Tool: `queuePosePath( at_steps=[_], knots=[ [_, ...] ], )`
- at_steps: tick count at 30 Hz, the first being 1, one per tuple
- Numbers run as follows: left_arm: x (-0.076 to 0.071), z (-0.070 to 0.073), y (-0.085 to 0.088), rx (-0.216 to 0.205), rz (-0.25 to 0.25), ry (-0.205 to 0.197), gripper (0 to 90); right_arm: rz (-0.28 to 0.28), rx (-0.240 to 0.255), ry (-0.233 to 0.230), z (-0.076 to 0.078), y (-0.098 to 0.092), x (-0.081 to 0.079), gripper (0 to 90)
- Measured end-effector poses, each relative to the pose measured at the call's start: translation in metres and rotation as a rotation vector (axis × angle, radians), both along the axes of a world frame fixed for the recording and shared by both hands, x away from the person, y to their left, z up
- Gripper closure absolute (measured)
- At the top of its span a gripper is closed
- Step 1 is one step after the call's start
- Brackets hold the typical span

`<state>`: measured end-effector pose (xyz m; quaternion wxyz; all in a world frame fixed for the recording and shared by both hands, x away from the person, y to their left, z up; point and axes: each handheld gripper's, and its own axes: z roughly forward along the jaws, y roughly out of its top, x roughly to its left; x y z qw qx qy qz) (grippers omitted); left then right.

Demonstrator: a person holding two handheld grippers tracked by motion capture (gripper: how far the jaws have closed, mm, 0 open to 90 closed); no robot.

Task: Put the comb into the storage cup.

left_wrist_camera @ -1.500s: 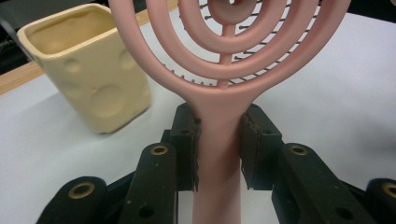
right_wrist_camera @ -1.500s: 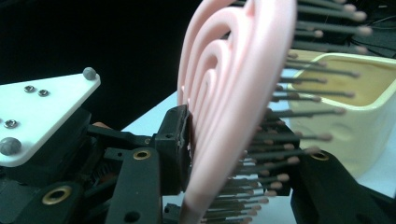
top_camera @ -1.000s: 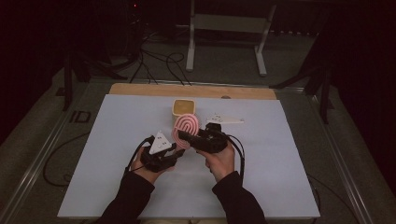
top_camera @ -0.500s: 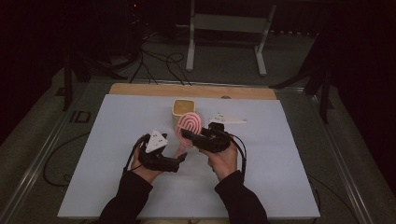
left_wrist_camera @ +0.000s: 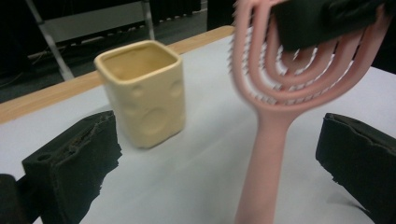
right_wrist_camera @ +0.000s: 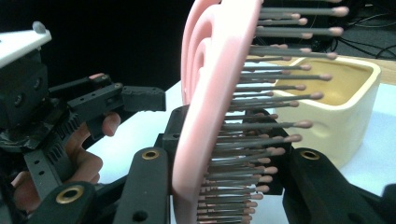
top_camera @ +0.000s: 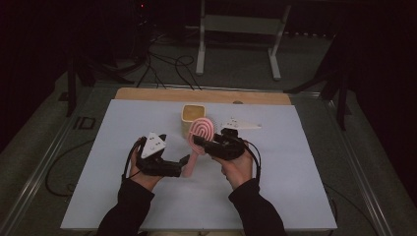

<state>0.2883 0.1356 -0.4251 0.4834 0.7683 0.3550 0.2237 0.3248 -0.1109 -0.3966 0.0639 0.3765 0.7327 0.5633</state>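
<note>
No writing shows on pink hairbrush (right tongs clamp it).

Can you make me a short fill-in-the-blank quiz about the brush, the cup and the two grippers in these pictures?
1. The pink hairbrush is clamped by its head in the ____ gripper.
2. The left gripper has its jaws ____, with the brush handle between them untouched.
3. Behind the brush stands a square ____ cup.
4. The cup stands ____ on the white table.

Missing words: right; open; yellow; upright
</note>
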Motion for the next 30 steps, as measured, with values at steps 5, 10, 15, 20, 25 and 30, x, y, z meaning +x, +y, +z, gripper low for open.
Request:
queuePosePath(
  at_steps=[5, 10, 15, 20, 25, 30],
  knots=[
    [-0.005, -0.005, 0.02, -0.018, 0.031, 0.006, 0.1, 0.0, 0.002, 0.002, 0.003, 0.001, 0.001, 63.6],
    [-0.009, -0.014, 0.037, -0.033, 0.066, 0.022, 0.1, 0.0, 0.011, -0.006, 0.004, 0.002, 0.003, 63.6],
    [-0.015, -0.025, 0.05, -0.032, 0.088, 0.023, 0.1, -0.006, 0.026, -0.002, 0.008, 0.001, 0.004, 63.6],
    [-0.02, -0.035, 0.06, -0.028, 0.112, 0.032, 0.1, -0.009, 0.029, -0.006, 0.012, -0.002, 0.005, 63.6],
    [-0.023, -0.041, 0.064, -0.035, 0.115, 0.028, 0.1, -0.013, 0.035, -0.005, 0.014, -0.003, 0.007, 63.6],
    [-0.033, -0.052, 0.071, -0.02, 0.106, 0.02, 0.2, -0.021, 0.037, 0.0, 0.015, -0.002, 0.009, 63.6]
  ],
)
